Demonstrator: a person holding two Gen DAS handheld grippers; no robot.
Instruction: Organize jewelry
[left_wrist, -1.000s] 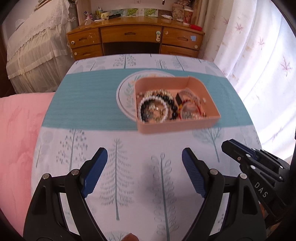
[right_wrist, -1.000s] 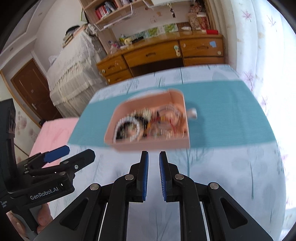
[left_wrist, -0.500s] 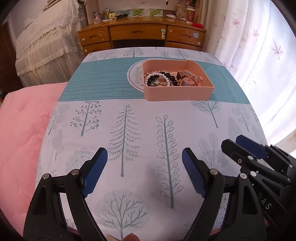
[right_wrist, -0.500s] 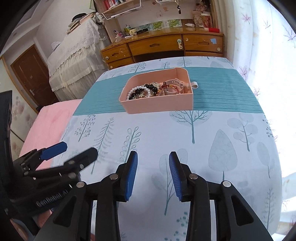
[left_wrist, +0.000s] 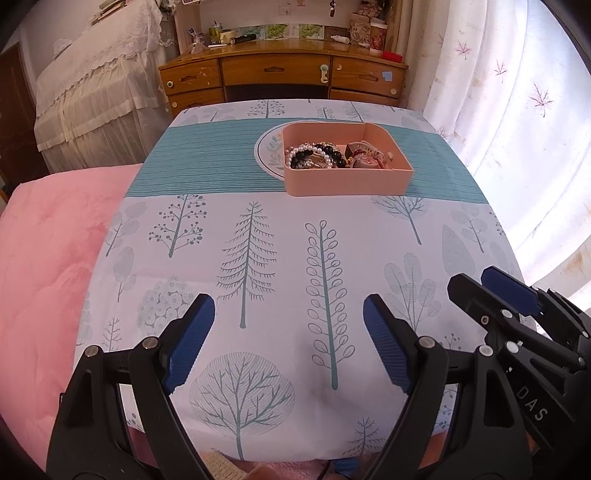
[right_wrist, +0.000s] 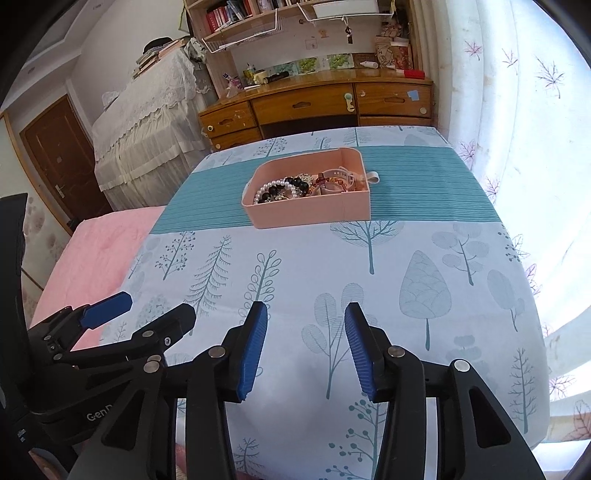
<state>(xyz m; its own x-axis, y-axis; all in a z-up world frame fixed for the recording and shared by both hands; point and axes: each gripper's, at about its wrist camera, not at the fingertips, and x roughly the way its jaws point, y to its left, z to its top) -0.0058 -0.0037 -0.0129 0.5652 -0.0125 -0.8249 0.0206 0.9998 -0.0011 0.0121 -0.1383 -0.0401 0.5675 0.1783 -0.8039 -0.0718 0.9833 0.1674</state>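
Counter (left_wrist: 258, 229) under a white tree-print cloth with a teal striped band fills both views. Upper centre of each, on that band, sits a pink rectangular plastic tray (left_wrist: 347, 184) (right_wrist: 306, 214) holding a white pearl bracelet (left_wrist: 306, 150) (right_wrist: 271, 185), black beads and a tangle of other jewelry; it overlaps a round white plate (left_wrist: 267, 155). Far behind stands a wooden desk (left_wrist: 280, 72) (right_wrist: 317, 103). Low in frame, the left gripper (left_wrist: 288, 343) gapes wide and empty; the right gripper (right_wrist: 306, 343) is parted, empty, its body partly lettered "DAS".
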